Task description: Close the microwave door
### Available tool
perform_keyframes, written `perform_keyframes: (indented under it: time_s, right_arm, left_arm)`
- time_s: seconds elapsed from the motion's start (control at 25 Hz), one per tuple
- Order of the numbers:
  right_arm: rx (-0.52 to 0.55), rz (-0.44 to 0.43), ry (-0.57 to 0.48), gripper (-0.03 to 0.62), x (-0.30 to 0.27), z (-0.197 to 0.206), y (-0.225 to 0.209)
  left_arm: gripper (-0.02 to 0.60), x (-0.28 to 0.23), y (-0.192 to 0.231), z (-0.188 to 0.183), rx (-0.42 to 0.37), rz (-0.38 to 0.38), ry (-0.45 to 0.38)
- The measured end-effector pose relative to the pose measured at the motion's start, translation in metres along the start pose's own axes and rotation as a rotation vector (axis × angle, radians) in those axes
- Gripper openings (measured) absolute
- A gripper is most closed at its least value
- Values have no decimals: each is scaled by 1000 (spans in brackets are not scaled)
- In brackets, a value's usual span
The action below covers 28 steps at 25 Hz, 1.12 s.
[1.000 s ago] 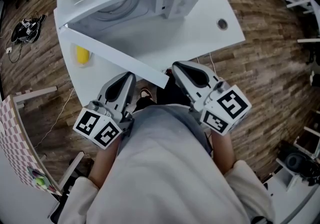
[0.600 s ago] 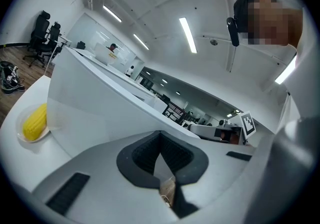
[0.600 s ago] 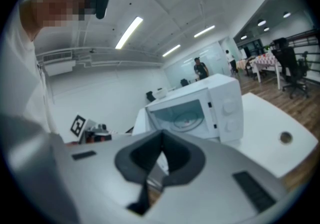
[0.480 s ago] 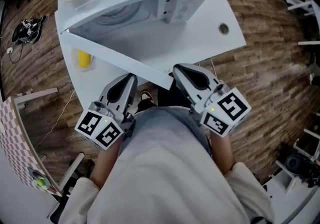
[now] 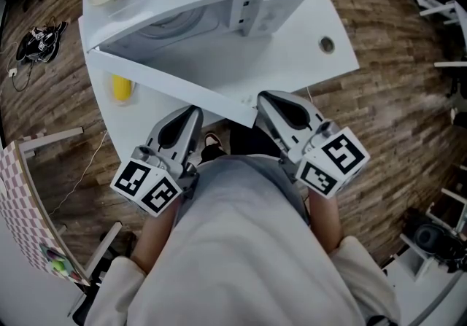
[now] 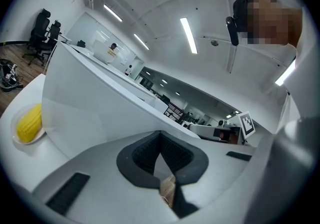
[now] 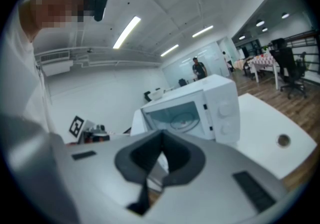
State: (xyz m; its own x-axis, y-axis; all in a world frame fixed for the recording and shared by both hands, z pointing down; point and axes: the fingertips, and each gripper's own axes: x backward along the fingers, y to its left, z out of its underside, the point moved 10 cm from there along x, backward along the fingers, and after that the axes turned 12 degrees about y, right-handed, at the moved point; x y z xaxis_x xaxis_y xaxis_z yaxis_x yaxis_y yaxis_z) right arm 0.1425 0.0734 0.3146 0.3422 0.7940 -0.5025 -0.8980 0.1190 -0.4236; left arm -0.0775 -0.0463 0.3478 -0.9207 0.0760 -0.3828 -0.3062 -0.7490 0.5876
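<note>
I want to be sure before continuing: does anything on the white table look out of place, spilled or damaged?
Only the white microwave oven stands out: its flat white door is wide open, swung out over the white table toward the person. Nothing looks spilled or damaged.
</note>
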Motion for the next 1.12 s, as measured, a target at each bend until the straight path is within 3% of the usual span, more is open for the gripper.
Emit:
perform_keyframes:
  time_s: [1.12]
  right_arm:
    - [-19, 1, 12, 18, -2, -13, -33]
  left_arm:
    - [17, -22, 10, -17, 12, -24, -12]
